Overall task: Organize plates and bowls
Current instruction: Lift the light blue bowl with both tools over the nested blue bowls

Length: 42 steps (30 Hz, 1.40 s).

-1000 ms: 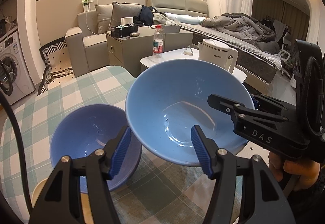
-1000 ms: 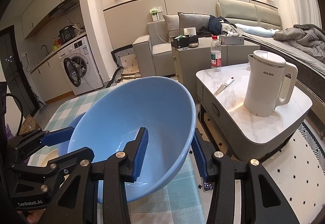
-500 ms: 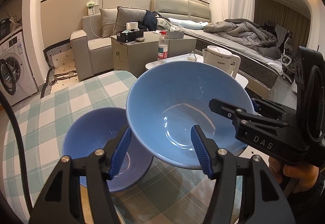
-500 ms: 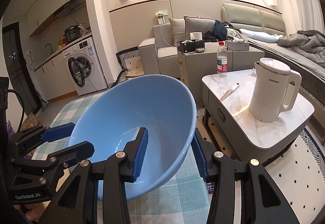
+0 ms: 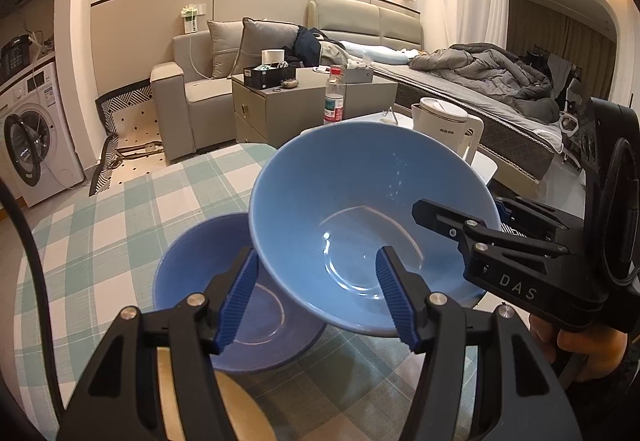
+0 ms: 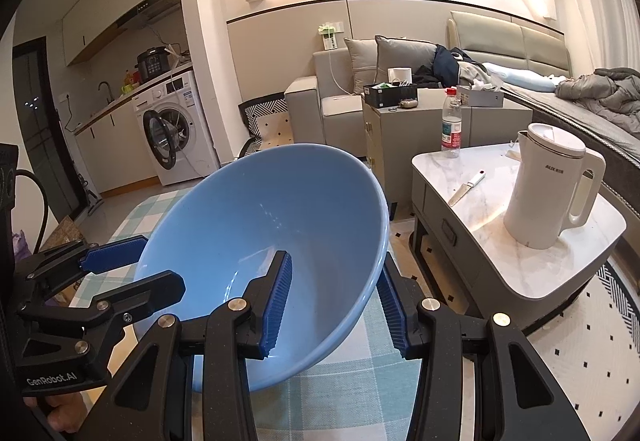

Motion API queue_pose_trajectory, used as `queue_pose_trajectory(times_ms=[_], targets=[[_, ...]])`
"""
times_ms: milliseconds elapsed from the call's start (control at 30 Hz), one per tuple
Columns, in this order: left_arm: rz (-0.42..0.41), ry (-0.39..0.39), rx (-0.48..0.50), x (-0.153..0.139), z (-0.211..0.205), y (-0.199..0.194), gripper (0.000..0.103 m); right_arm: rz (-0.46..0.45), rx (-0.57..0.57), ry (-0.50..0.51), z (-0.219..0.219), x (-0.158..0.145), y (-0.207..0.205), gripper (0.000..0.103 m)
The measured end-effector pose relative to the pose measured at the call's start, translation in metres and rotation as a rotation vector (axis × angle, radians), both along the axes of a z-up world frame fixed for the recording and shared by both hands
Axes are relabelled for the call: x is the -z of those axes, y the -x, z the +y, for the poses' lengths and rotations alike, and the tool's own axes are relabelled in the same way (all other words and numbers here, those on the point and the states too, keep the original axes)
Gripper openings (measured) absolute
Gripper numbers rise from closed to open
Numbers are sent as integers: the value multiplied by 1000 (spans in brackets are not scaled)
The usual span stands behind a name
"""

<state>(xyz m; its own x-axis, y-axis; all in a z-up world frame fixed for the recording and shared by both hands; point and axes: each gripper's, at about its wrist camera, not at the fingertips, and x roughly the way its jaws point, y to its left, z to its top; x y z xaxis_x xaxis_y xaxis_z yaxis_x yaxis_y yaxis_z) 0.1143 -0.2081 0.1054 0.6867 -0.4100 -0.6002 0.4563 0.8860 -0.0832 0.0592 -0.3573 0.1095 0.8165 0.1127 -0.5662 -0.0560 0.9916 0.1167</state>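
You are gripping the light blue bowl [image 6: 260, 241] with your right tongs [image 6: 336, 305], one pad pressing inside its wall and the other outside, so the rim is pinched between them. The bowl is hanging tilted above the counter [image 5: 120, 225], which is wearing a green checked cloth. Your left tongs [image 5: 316, 297] are standing partly apart with nothing between the pads; seen from the left wrist, the near edge of the light blue bowl is showing in the gap beyond them. Just left of the light blue bowl and lower, a darker blue bowl [image 5: 192, 273] is sitting on the counter, its right edge passing beneath the raised one. Beyond the light blue bowl, a white kettle [image 6: 552, 185] is standing on a marble side table [image 6: 540, 269].
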Motion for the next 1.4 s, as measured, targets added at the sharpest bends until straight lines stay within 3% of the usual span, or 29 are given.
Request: queue_pose_trajectory(times_ms=[1033,1400], targets=[[-5,25,-127,6,56,-13,61,22,-114,-16,53,17,-42,45],[9,13,-173,21,72,-22,61,37,-141,-10,72,33,-53,45]])
